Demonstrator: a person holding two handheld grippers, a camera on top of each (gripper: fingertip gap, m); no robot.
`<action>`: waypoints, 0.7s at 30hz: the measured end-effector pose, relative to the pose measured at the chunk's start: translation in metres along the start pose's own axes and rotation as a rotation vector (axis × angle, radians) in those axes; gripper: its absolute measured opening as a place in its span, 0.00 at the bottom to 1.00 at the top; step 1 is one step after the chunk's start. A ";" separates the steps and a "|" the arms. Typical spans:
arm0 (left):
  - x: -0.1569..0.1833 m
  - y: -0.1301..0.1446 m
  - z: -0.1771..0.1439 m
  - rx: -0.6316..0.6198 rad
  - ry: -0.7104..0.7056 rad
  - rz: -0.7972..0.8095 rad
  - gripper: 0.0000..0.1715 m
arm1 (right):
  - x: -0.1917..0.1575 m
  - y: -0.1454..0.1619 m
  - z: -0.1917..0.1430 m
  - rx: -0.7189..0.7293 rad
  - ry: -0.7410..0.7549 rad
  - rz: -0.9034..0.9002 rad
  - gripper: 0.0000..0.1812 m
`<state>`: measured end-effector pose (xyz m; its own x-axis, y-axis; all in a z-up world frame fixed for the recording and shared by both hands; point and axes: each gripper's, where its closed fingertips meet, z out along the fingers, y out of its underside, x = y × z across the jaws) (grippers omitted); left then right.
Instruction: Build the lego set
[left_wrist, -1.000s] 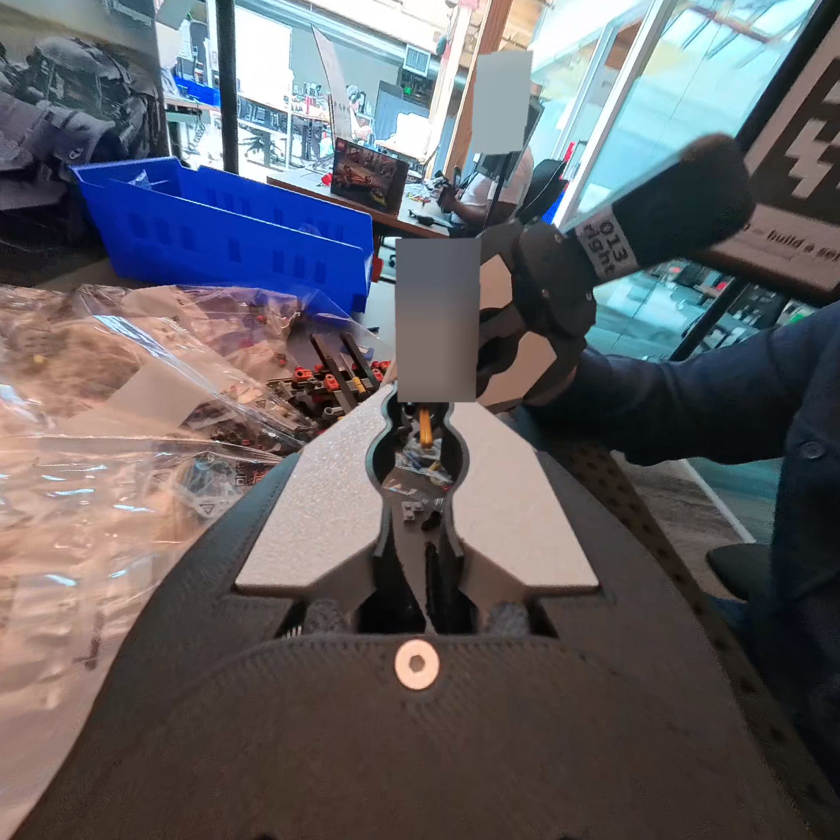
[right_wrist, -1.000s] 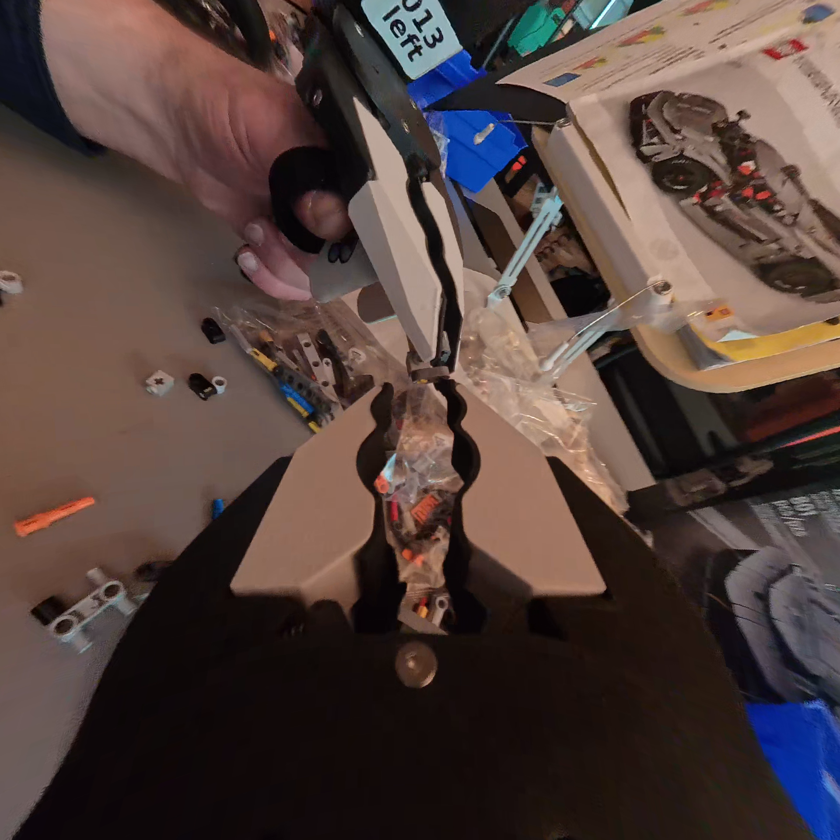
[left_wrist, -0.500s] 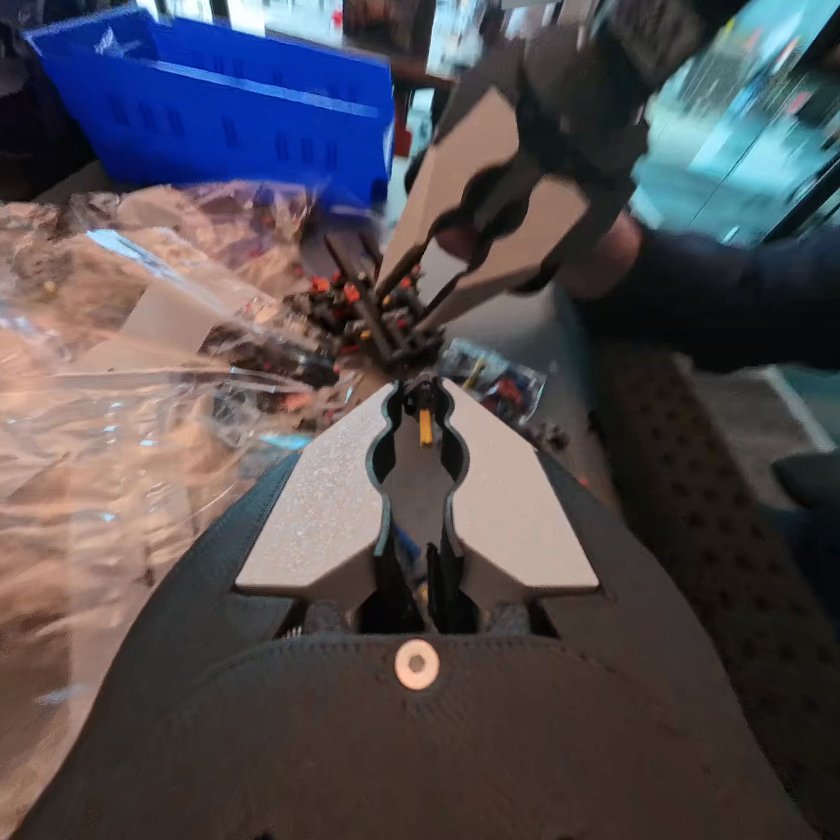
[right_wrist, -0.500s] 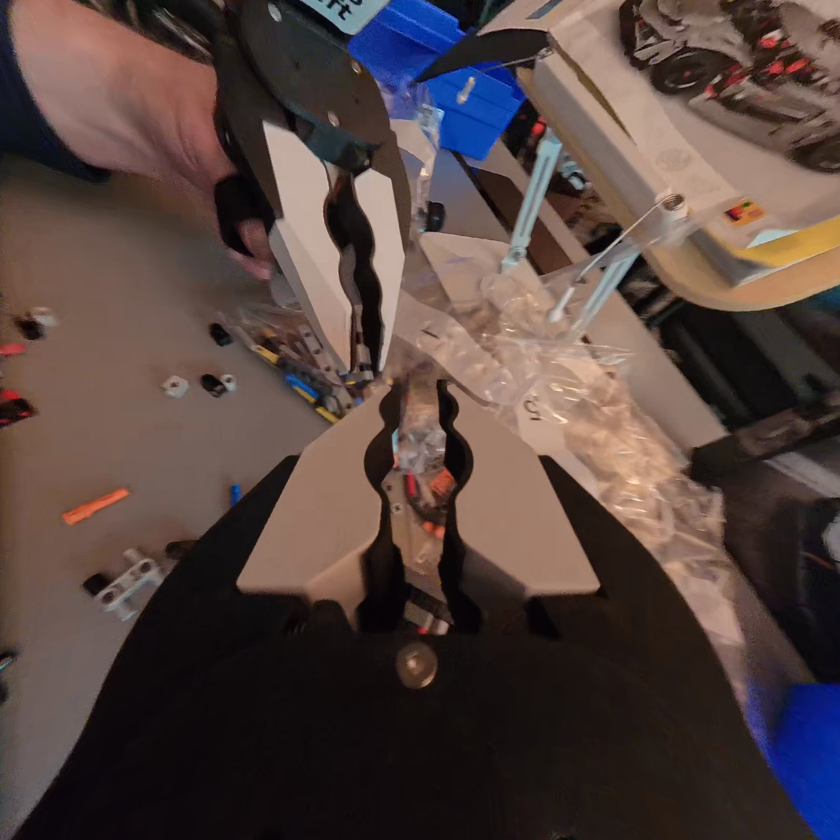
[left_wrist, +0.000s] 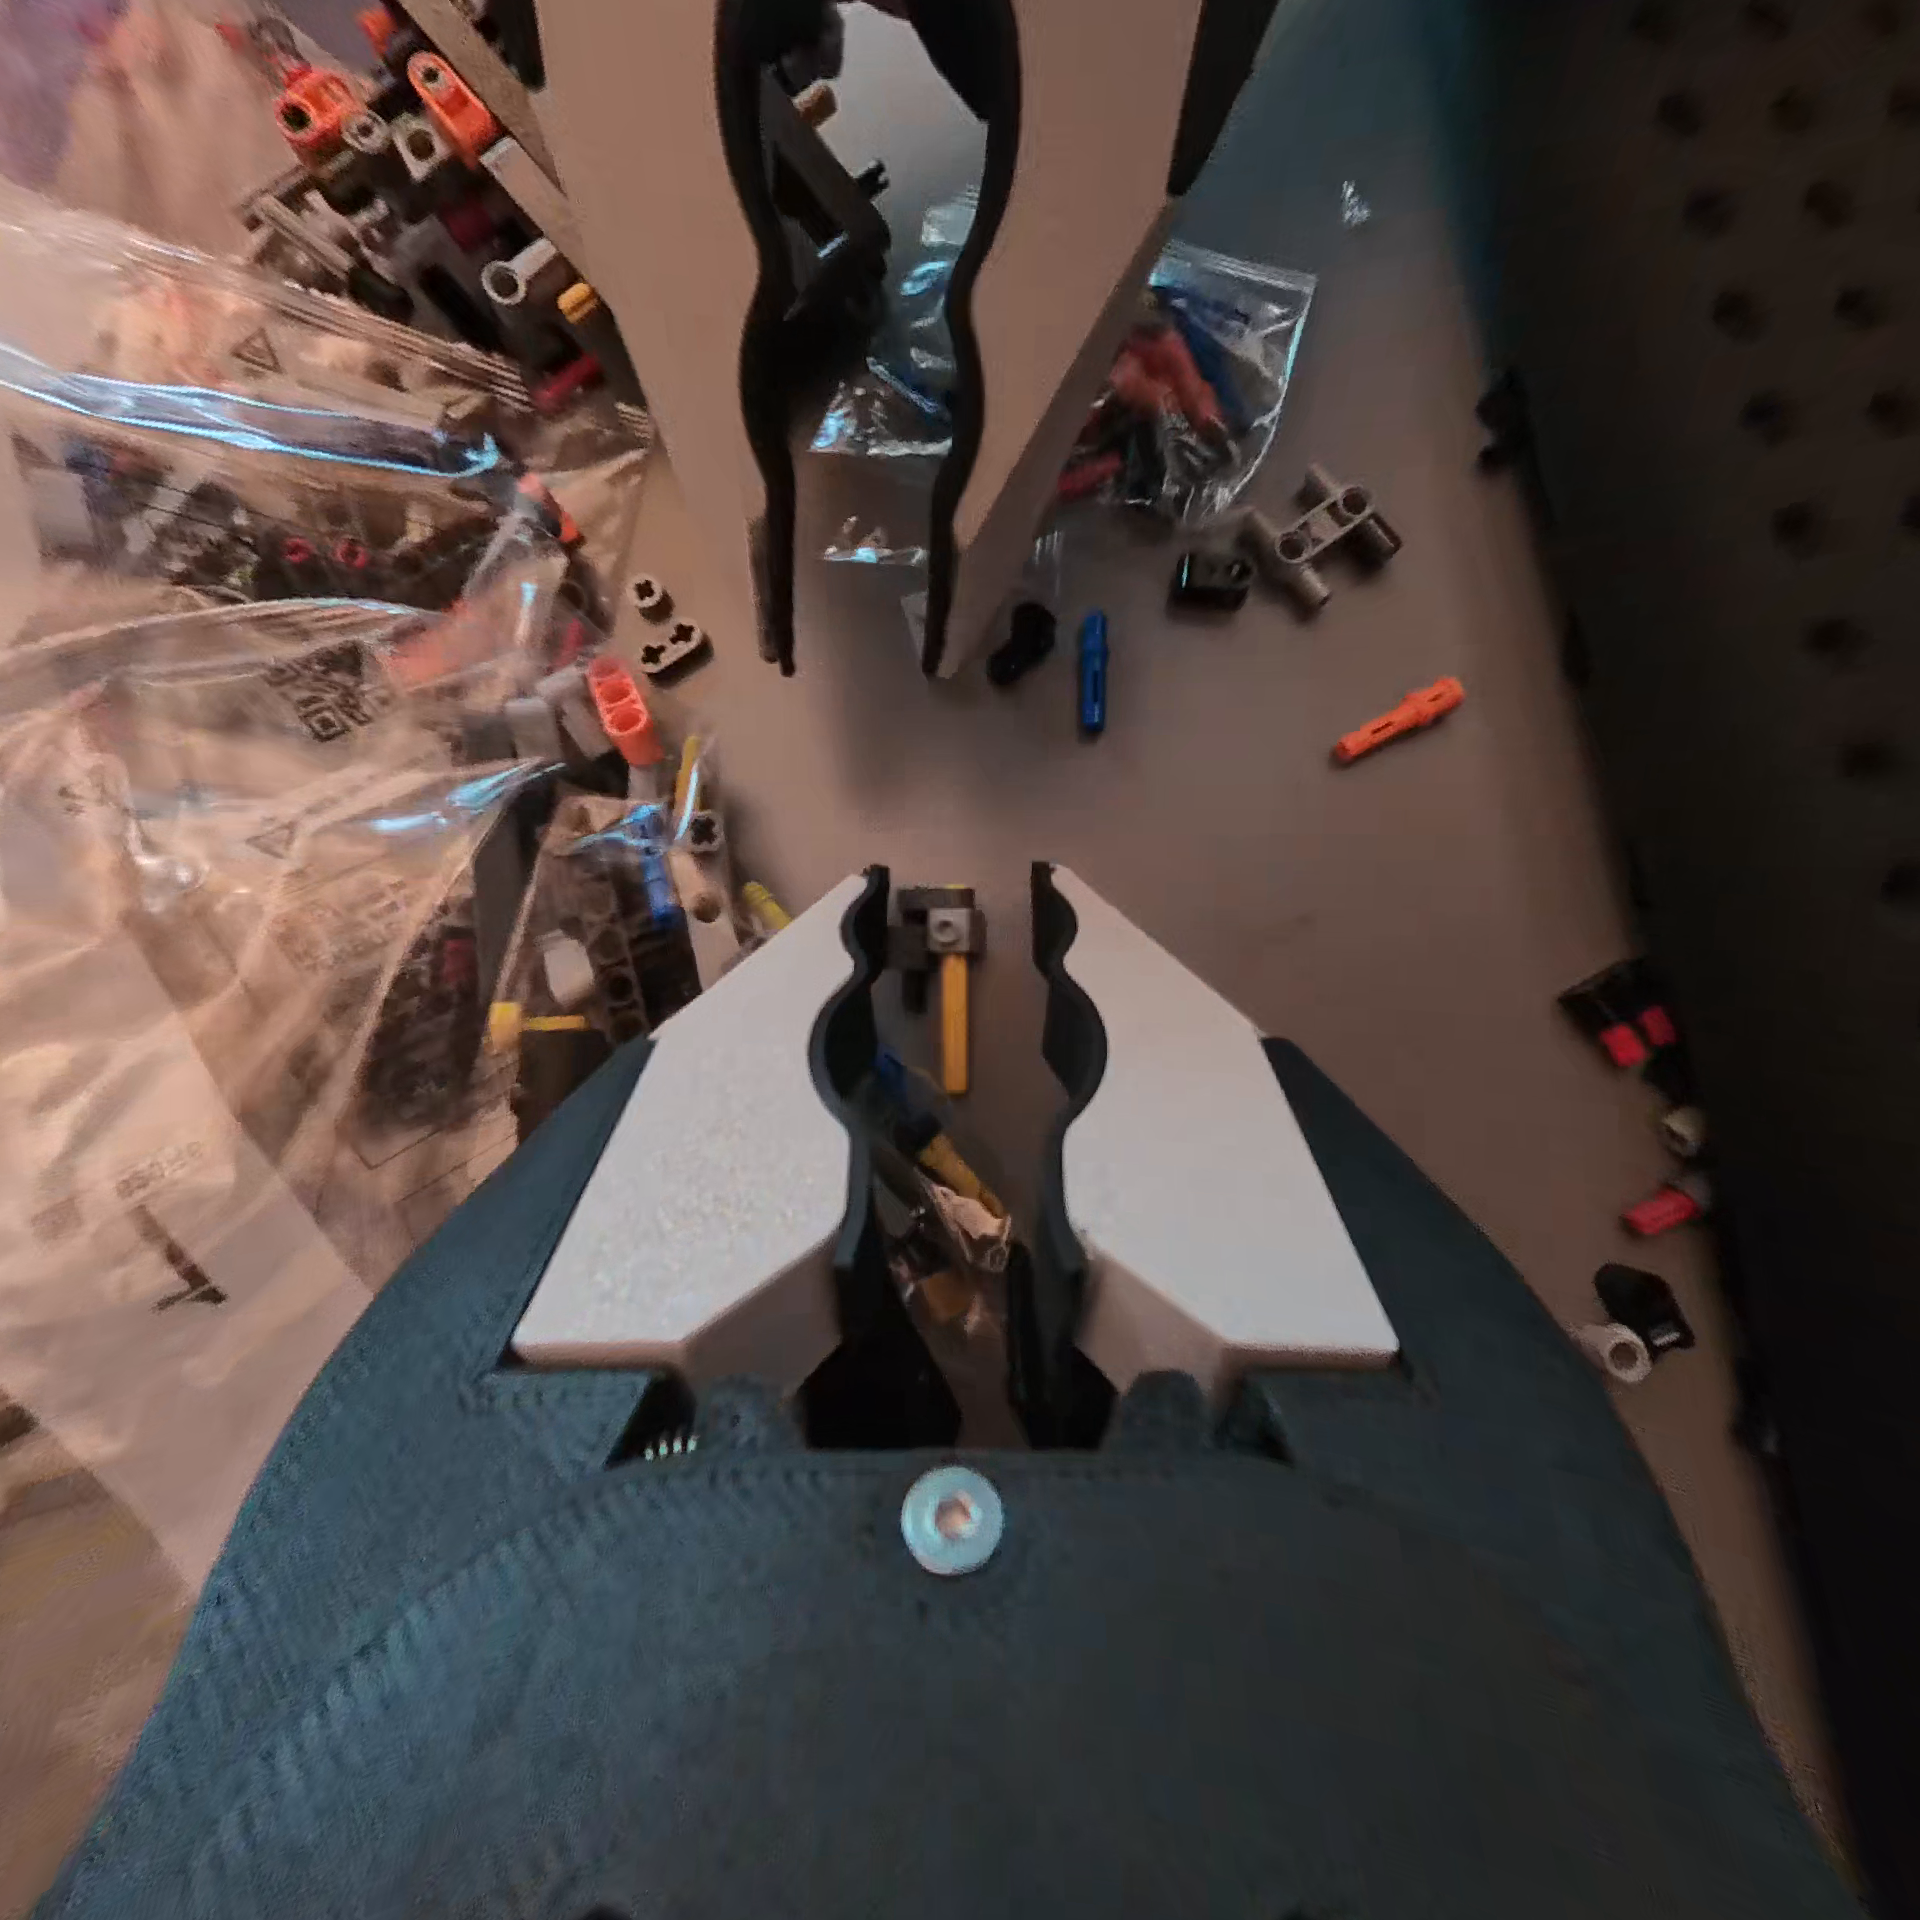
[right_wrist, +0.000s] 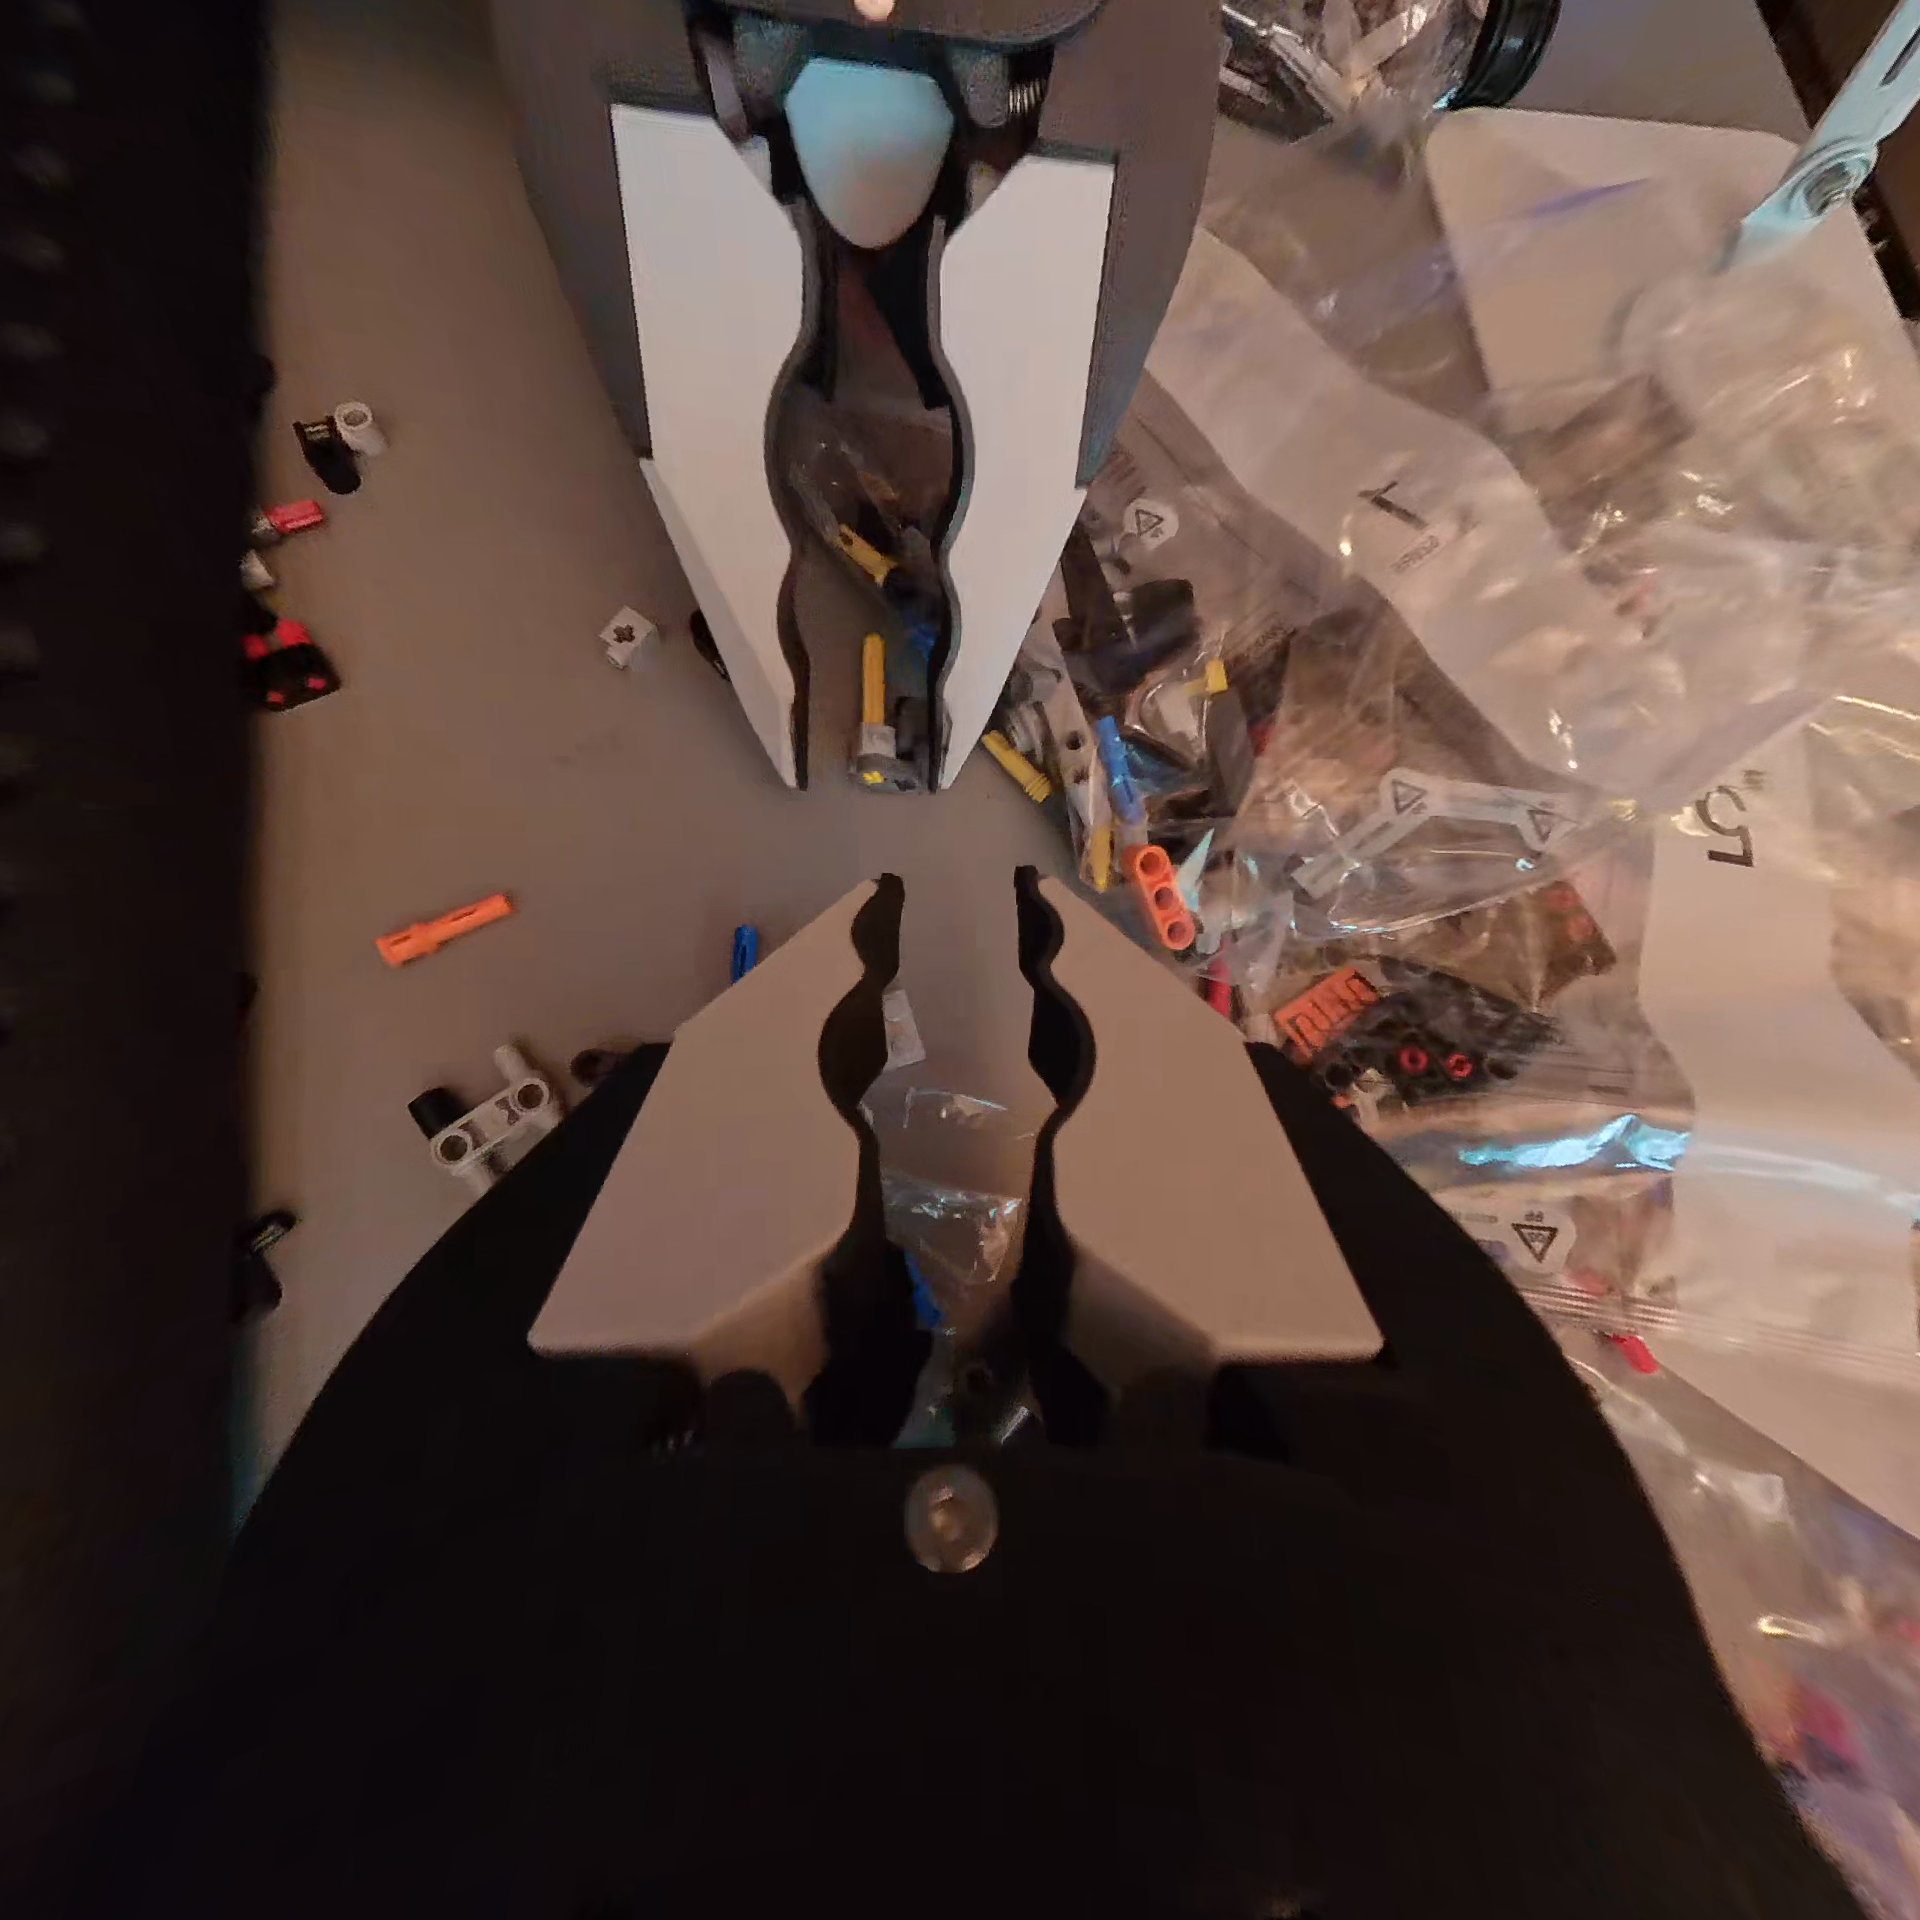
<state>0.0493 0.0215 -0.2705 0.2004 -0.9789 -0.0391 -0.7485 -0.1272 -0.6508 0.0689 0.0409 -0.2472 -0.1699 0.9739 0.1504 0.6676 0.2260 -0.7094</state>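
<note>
We look down on what seems a hobby or workshop building station: a plain tan surface (left_wrist: 1195, 852) strewn with small loose building-toy pieces such as an orange pin (left_wrist: 1397, 719) and a blue pin (left_wrist: 1090, 672), clear plastic parts bags (right_wrist: 1455, 644) heaped along one side, and a dark perforated mat (left_wrist: 1766, 416) bordering the other.

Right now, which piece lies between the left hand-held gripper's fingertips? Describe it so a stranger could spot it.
Start at the left hand-held gripper over the grey table, beside the clear parts bags. Between its open fingertips lies a small assembly. Unlike the loose single pins nearby, it is a yellow axle through dark and grey connectors.
</note>
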 end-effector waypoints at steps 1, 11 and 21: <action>-0.003 -0.003 -0.004 0.021 -0.019 0.005 0.15 | 0.000 0.001 0.001 -0.004 -0.003 0.000 0.11; 0.004 0.012 -0.012 -0.063 0.000 0.056 0.15 | -0.006 0.003 0.007 -0.025 -0.028 -0.009 0.11; 0.009 0.014 -0.002 -0.074 0.024 0.081 0.09 | -0.025 -0.006 0.015 -0.010 -0.099 -0.058 0.13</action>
<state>0.0397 0.0102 -0.2785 0.1232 -0.9899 -0.0708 -0.8062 -0.0582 -0.5888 0.0584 0.0152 -0.2567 -0.2792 0.9525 0.1216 0.6614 0.2825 -0.6948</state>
